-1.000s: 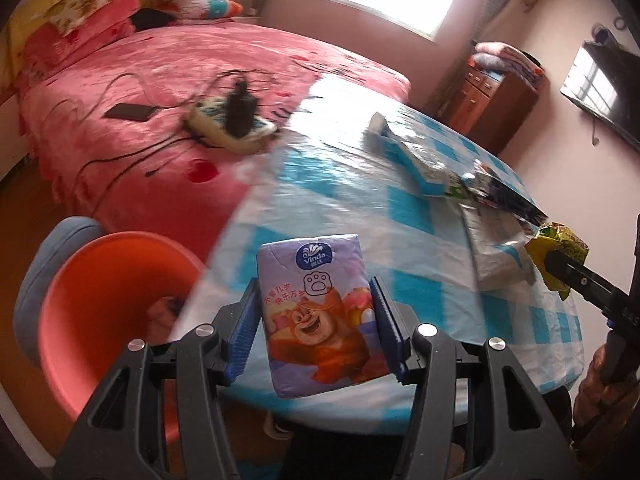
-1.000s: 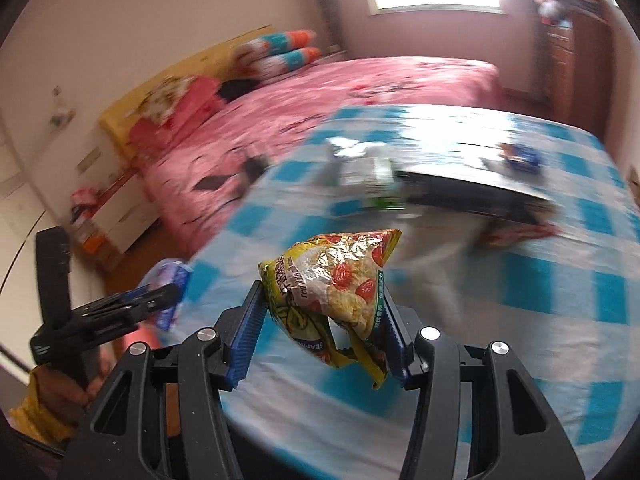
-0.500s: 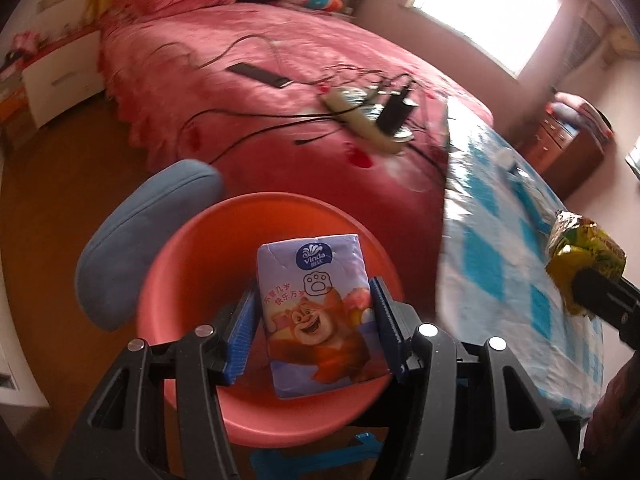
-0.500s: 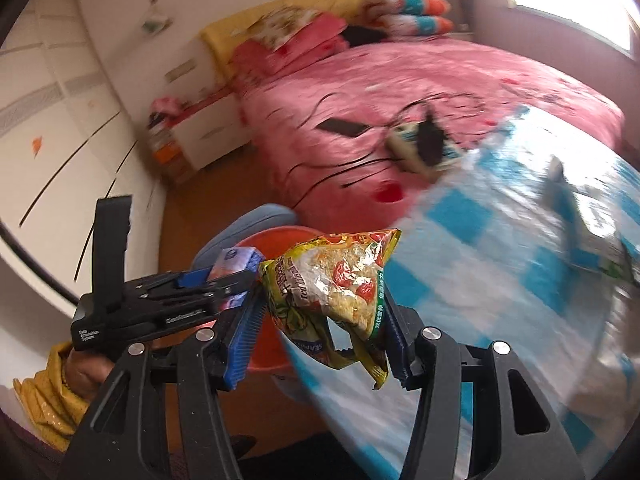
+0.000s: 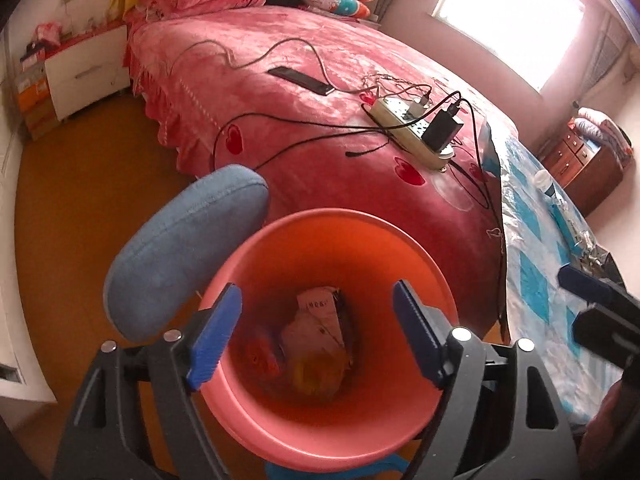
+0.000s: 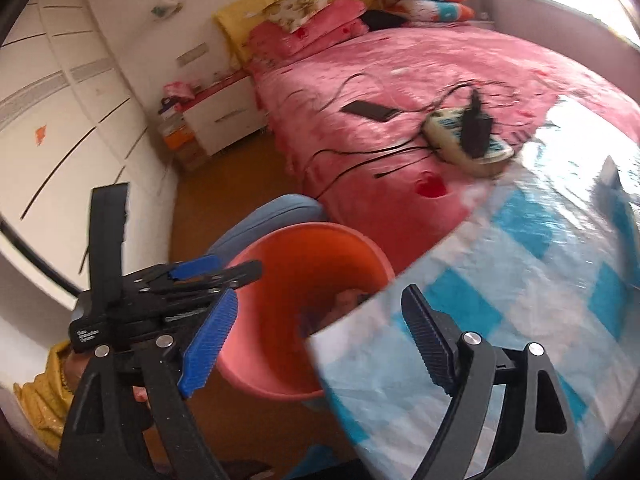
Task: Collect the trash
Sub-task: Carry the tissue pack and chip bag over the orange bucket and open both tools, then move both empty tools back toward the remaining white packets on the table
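The left hand-held gripper hangs above the orange-pink bucket, and its jaws have just been opening; nothing is between them now. Trash lies at the bottom of the bucket, paper and a yellow wrapper. The right hand-held gripper is above the table edge, just beside the bucket; its jaws have also just been opening and are empty. A blue stool touches the bucket.

pink bed, power strip (plugged), phone
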`<state>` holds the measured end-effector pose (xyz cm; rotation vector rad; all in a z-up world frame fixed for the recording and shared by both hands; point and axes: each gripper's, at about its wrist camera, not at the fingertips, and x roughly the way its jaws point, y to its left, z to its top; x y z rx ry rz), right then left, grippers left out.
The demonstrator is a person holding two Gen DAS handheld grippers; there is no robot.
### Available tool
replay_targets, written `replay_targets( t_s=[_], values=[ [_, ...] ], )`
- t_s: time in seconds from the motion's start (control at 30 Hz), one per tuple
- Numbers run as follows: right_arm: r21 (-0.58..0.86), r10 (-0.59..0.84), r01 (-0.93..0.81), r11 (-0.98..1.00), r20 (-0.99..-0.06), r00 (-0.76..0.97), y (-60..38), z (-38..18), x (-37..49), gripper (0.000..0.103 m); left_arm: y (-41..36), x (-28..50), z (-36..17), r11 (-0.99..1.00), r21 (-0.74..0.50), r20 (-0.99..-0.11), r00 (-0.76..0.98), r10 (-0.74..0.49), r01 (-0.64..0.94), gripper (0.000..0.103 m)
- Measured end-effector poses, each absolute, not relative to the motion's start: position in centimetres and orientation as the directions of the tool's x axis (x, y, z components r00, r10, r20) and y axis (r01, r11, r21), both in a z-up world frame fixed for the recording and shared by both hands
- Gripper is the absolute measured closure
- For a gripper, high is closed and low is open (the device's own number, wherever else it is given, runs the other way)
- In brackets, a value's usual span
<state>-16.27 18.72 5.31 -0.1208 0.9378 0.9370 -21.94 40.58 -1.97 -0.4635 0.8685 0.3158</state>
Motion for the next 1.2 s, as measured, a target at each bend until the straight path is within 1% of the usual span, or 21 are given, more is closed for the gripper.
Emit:
replay_targets(
  t_s=[0.1,0.27,0.37,0.63,0.8,0.87,0.93,1.03,1.2],
  values=[
    [0.285,0.618,-0.691,0.664,-0.729,0.293,16.8,5.6,-16.0,0.016,40.2,-21.9,-1.5,0.878,-0.231,-0.775,0.625,0.094,-0.418,0.019],
    [0.271,0.582,-0.631,0.727,-0.731,0.357,14.0,5.7,-15.6,0.016,39.1,-21.8,-1.0,0.920,-0.182,-0.748,0.656,0.099,-0.347,0.018],
    [0.246,0.551,-0.605,0.758,-0.737,0.390,12.5,5.7,-15.7,0.016,38.7,-21.7,-0.9,0.929,-0.161,-0.735,0.669,0.112,-0.333,0.018],
    [0.197,0.486,-0.540,0.819,-0.738,0.468,8.2,5.6,-17.1,0.016,37.0,-20.1,0.3,0.938,-0.217,-0.706,0.707,0.039,-0.269,0.013],
    [0.171,0.469,-0.508,0.844,-0.696,0.544,5.2,6.3,-17.4,0.016,34.2,-19.0,1.6,0.956,-0.205,-0.686,0.727,0.012,-0.209,0.010],
    [0.157,0.454,-0.489,0.858,-0.677,0.580,3.9,6.6,-17.5,0.014,32.9,-18.8,2.1,0.964,-0.189,-0.673,0.739,0.010,-0.185,0.009],
    [0.151,0.438,-0.466,0.872,-0.666,0.604,2.5,6.9,-17.5,0.013,31.9,-18.7,2.5,0.970,-0.175,-0.664,0.747,0.008,-0.166,0.008],
    [0.160,0.428,-0.441,0.883,-0.660,0.617,0.9,7.0,-17.4,0.011,30.4,-18.4,2.9,0.975,-0.168,-0.664,0.748,-0.004,-0.144,0.008],
    [0.183,0.411,-0.403,0.896,-0.684,0.603,-1.5,6.6,-17.3,0.011,28.3,-18.0,3.5,0.978,-0.175,-0.660,0.751,-0.031,-0.114,0.008]
  ],
)
